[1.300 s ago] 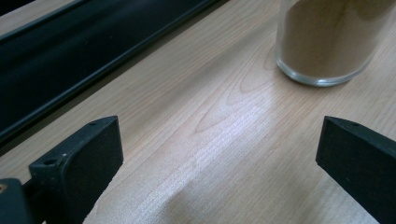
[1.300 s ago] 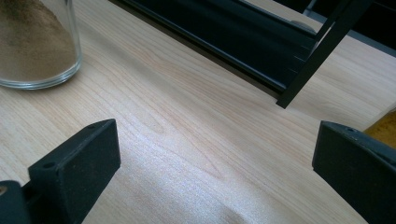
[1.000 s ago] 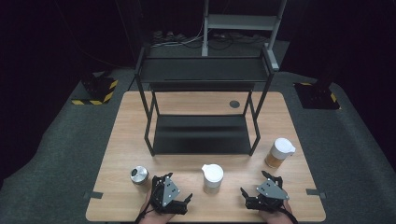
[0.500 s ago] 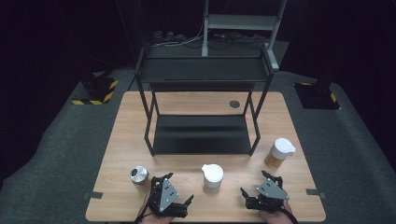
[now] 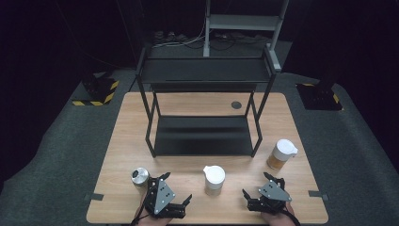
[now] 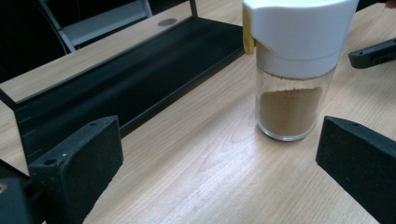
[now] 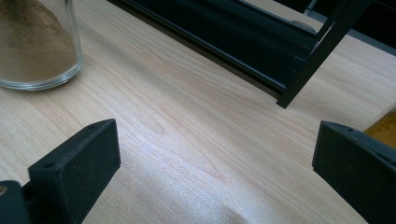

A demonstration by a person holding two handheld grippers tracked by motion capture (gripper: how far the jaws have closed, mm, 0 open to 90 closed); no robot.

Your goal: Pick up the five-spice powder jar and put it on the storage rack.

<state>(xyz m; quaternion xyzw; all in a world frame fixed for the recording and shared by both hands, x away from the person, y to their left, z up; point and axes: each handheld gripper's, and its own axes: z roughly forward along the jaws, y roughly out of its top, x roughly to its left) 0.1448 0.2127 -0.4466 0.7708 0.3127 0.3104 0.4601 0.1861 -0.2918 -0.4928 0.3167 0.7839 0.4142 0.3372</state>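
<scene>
A glass jar with a white lid [image 5: 214,178] [image 6: 292,70], holding brown powder, stands on the wooden table [image 5: 197,216] near its front edge, between my two grippers. My left gripper [image 5: 178,187] [image 6: 224,158] lies just to the left of it. It is open with nothing between its fingers, and the jar stands ahead and to the right of its jaws. My right gripper [image 5: 258,184] [image 7: 215,163] sits to the right of the jar, open over bare wood. The jar's base [image 7: 35,42] shows in the upper left of the right gripper view.
A black two-level shelf rack [image 5: 202,136] [image 6: 130,79] [image 7: 233,32] stands mid-table behind the jar. A second white-lidded jar with orange-brown contents [image 5: 281,154] [image 7: 383,128] stands at the right. A small round metal tin [image 5: 139,175] sits beside the left gripper.
My left gripper has shifted slightly back toward the table's near edge. The right gripper and the jars have stayed put.
</scene>
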